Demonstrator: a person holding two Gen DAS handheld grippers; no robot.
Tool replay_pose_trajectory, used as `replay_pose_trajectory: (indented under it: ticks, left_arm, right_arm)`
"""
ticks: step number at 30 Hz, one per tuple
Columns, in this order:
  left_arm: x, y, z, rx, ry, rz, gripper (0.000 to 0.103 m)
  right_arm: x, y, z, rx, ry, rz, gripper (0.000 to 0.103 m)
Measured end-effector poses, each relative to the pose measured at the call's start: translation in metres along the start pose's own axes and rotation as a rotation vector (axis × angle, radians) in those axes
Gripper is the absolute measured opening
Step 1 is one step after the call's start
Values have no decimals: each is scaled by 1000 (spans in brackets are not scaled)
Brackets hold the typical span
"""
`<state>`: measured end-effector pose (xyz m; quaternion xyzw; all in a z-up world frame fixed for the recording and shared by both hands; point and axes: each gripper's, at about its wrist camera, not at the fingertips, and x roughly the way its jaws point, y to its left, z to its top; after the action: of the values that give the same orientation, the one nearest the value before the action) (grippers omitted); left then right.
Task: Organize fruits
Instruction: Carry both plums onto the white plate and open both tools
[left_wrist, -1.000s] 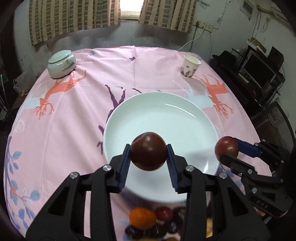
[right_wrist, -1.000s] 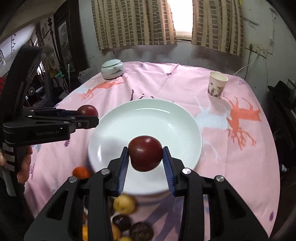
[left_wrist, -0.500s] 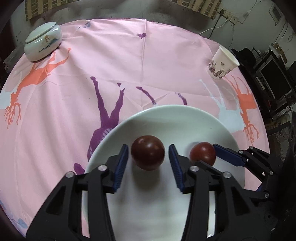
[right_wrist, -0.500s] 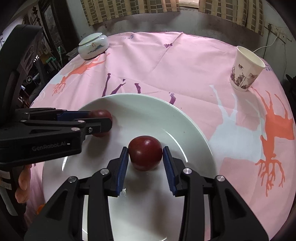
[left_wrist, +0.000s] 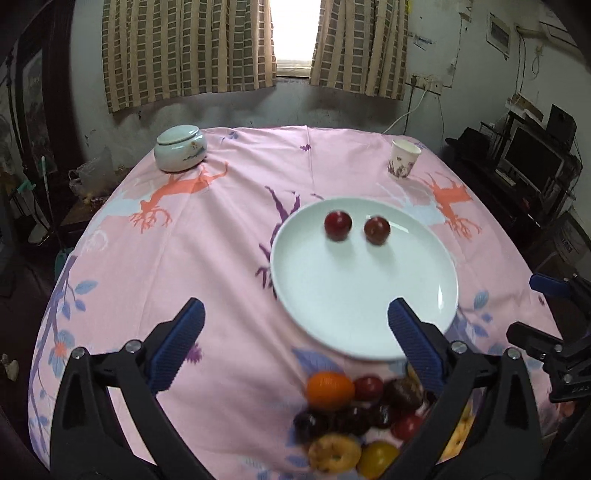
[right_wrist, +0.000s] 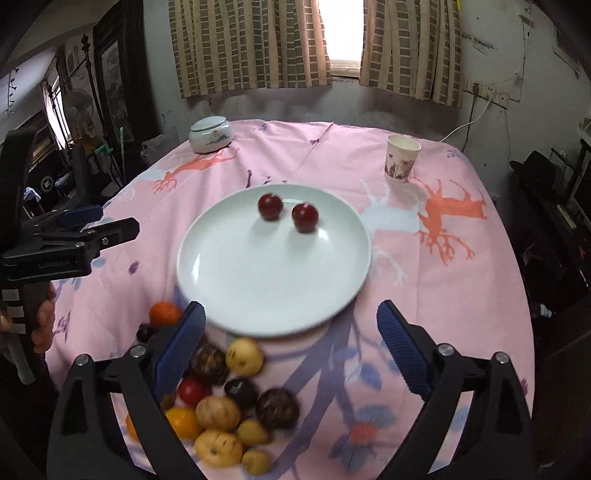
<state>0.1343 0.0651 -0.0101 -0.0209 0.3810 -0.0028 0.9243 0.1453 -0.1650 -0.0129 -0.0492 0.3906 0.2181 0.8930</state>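
Two dark red plums lie side by side at the far part of the white plate (left_wrist: 354, 317), the left plum (left_wrist: 337, 225) and the right plum (left_wrist: 376, 230); they also show in the right wrist view, left plum (right_wrist: 270, 206) and right plum (right_wrist: 304, 218), on the plate (right_wrist: 266, 295). My left gripper (left_wrist: 295, 332) is wide open and empty, above the plate's near edge. My right gripper (right_wrist: 291, 338) is wide open and empty, near the plate's front rim. A pile of mixed fruit (left_wrist: 354, 417) lies in front of the plate, also in the right wrist view (right_wrist: 221, 406).
A lidded white jar (left_wrist: 180, 148) stands at the far left and a paper cup (left_wrist: 403, 159) at the far right of the pink tablecloth (left_wrist: 184, 258). An orange fruit (right_wrist: 165, 314) lies at the pile's left edge. Furniture and a monitor (left_wrist: 532, 162) stand right of the table.
Both grippers opened, left their plums on the plate and pulled back toward the near edge. The fruit pile has come back into view.
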Motion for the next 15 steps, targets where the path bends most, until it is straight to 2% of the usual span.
replay_pose_trajectory:
  ticks: [4,7,9,12,13,14,15]
  left_arm:
    - [-23,-2,-72,9,30,-23,101]
    - [-29,-8,-112,33,67,-33,101]
    - [-31,-14,-128,65,96,-48,101]
    - [-40,-23,-138,105,88,-55,101]
    - [-42,-25,-140,109,87,-61,101]
    - [-43,-27,-141,111,88,-65,101]
    - [-44,-28,-142,112,90,-68,101]
  right_arm:
    - [-27,26,-68,24,-41,0,94]
    - [-40,37,-108,27,-72,-57,94]
    - [-37,37,-125,29,-48,-69,94]
    - [-28,35,-134,30,-18,-77,93]
    - [-27,33,-135,31,-21,-80,83]
    - [-26,31,-135,32,-18,-79,66]
    - [-23,28,-135,34,-4,-76,61]
